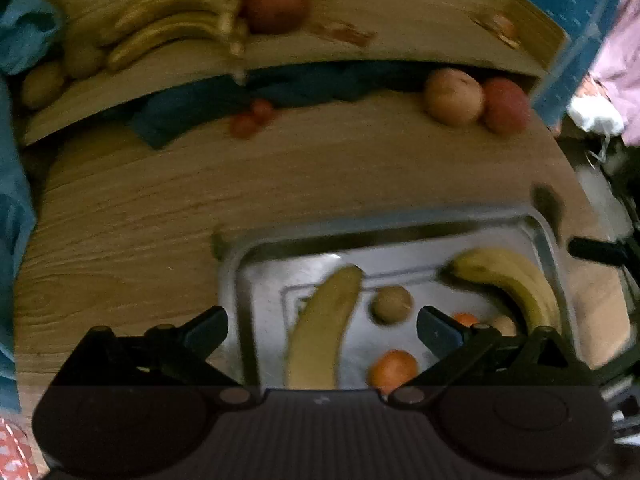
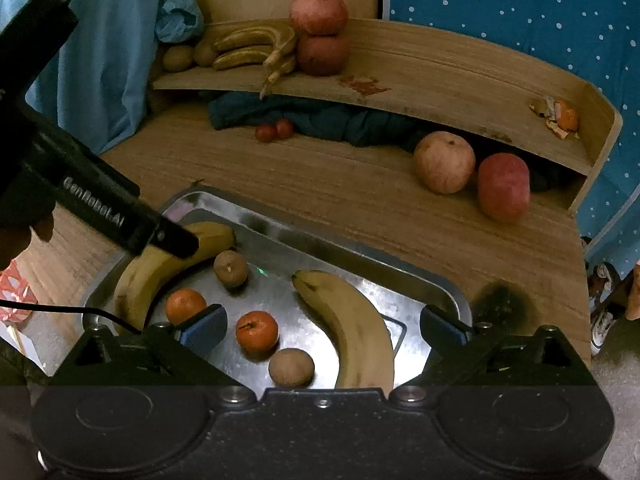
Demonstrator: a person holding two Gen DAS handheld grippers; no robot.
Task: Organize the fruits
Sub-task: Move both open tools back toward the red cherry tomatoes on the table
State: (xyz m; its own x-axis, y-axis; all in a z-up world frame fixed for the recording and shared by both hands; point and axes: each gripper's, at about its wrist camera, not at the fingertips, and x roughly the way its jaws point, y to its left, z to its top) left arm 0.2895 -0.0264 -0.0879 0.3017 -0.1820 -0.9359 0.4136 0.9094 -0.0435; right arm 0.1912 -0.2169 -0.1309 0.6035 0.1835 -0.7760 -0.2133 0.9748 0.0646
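A steel tray (image 2: 320, 245) on the wooden table holds two bananas (image 2: 354, 332) (image 2: 160, 268), two mandarins (image 2: 257, 330) (image 2: 185, 306) and two kiwis (image 2: 231, 268) (image 2: 291, 366). My right gripper (image 2: 322, 328) hangs open over the tray's near side, above a mandarin and the right banana, gripping nothing. My left gripper (image 1: 322, 328) is open above the other banana (image 1: 324, 328), which lies in the tray (image 1: 360, 232) between its fingers. In the right wrist view the left gripper (image 2: 172, 240) reaches in from the left, its tip over that banana.
A curved wooden shelf (image 2: 440, 76) behind carries a banana bunch (image 2: 256, 50), two stacked apples (image 2: 322, 36), kiwis (image 2: 177, 58) and peel scraps (image 2: 560, 116). Two apples (image 2: 444, 162) (image 2: 504, 186) and cherry tomatoes (image 2: 274, 130) lie on the table. Blue cloth surrounds it.
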